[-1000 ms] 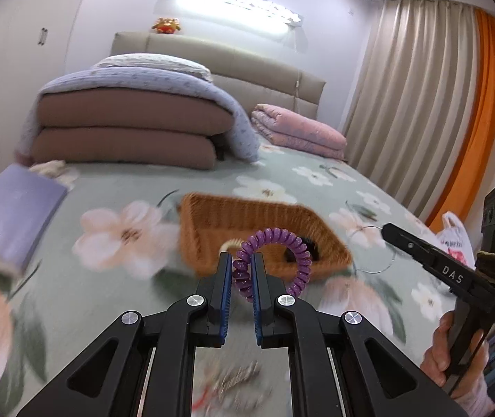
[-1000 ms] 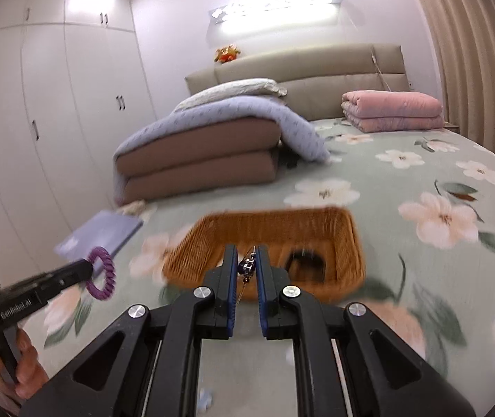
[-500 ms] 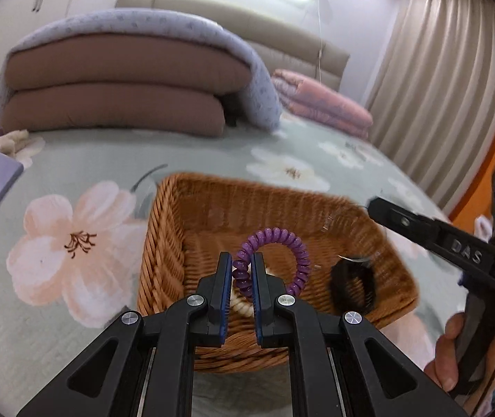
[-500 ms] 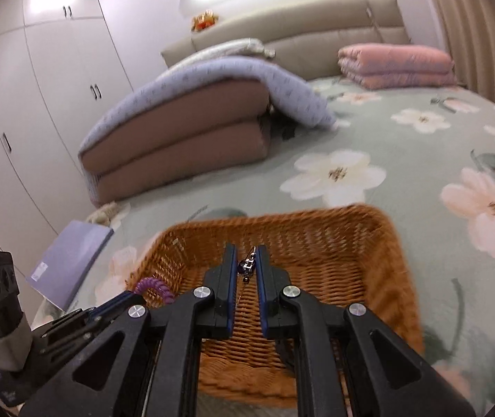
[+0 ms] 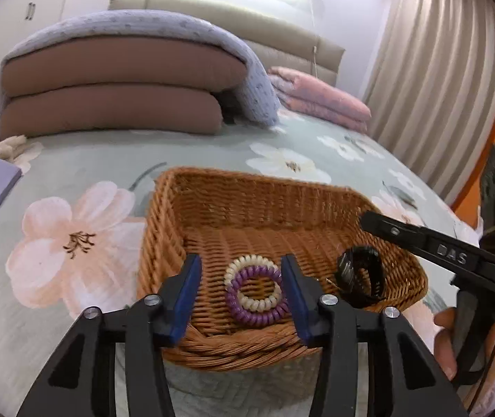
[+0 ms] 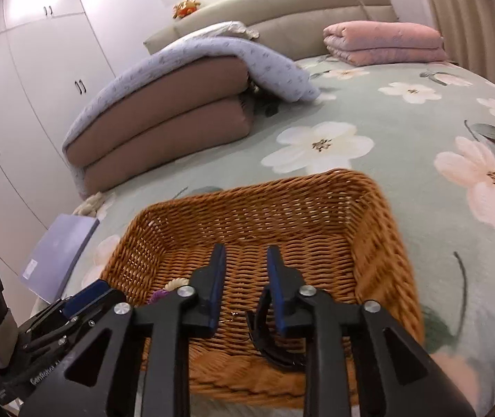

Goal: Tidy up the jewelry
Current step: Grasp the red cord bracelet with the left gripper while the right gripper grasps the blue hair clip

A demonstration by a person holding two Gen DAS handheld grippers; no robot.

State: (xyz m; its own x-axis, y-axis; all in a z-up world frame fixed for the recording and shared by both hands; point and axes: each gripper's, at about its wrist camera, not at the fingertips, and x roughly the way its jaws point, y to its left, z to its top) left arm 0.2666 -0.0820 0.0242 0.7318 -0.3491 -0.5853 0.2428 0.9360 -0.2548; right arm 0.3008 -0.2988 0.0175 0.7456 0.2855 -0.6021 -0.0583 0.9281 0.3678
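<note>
A wicker basket (image 5: 247,180) sits on the flowered bedspread. A purple coil hair tie (image 5: 268,316) lies in it, overlapping a cream coil tie (image 5: 247,262), with a black band (image 5: 362,278) to the right. My left gripper (image 5: 240,260) hovers over the basket's near edge, jaws opening, pads clear of the ties below. My right gripper (image 6: 246,250) is also opening above the basket (image 6: 316,187), nothing between its pads. A thin chain (image 6: 231,315) glints faintly on the basket floor. The black band (image 6: 264,340) lies under the right finger.
Folded brown quilts under a lavender blanket (image 5: 108,80) and a pink folded blanket (image 5: 316,97) lie further up the bed. A purple book (image 6: 59,253) rests left of the basket. Curtains hang on the right, wardrobes stand on the left. A person's hand (image 5: 445,340) holds the right gripper.
Both grippers came forward and down over the basket, then their jaws parted. The purple tie left the left jaws and lies in the basket. The small chain left the right jaws.
</note>
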